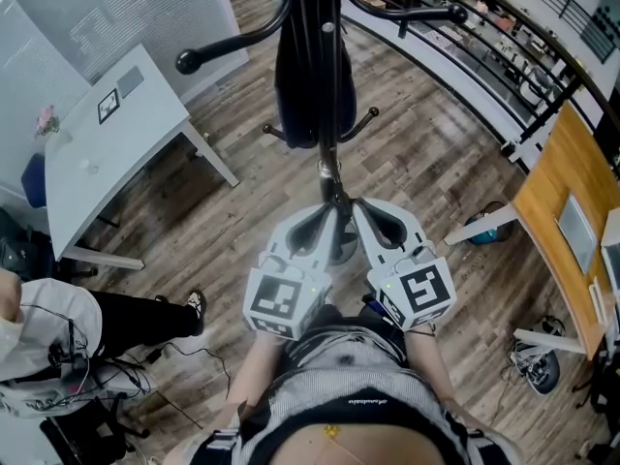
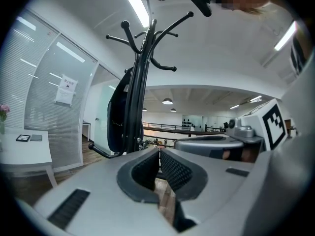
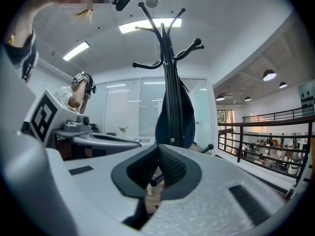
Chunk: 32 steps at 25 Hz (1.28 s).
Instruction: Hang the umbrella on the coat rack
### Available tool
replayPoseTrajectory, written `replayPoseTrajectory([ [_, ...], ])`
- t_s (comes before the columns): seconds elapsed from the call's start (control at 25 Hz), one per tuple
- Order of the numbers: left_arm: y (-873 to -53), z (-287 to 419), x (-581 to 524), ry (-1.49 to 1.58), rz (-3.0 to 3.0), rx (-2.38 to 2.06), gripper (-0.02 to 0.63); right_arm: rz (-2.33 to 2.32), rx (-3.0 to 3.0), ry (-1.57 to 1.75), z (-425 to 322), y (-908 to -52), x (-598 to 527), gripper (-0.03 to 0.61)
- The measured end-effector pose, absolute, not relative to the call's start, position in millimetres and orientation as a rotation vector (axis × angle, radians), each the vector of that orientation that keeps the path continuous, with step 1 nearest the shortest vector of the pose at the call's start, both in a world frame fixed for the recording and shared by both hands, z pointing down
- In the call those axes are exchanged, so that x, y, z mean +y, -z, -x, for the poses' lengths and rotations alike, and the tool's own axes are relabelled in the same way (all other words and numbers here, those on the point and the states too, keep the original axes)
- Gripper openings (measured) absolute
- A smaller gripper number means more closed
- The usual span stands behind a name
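Bright ceiling strip lights (image 3: 150, 25); fisheye bending at edges; nearest claw surfaces perhaps slightly soft.

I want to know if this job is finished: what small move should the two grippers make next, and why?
Probably just draw both grippers back from the coat rack. The umbrella already hangs along its pole, and the left gripper and right gripper each have jaws together with nothing between them.
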<state>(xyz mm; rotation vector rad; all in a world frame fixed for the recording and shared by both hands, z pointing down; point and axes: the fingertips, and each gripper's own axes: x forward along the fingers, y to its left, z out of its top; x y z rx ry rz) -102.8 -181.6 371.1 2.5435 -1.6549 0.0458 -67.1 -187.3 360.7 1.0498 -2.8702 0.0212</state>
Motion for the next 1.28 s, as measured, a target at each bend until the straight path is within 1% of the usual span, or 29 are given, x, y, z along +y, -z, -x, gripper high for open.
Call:
replayPoseTrajectory([
  [1.28, -376.0, 103.9, -182.6, -0.073, -2.531, -1.642, 0.008, -1.034, -2.87, -0.034, 65.5, -362.7, -186.5, 0.003],
])
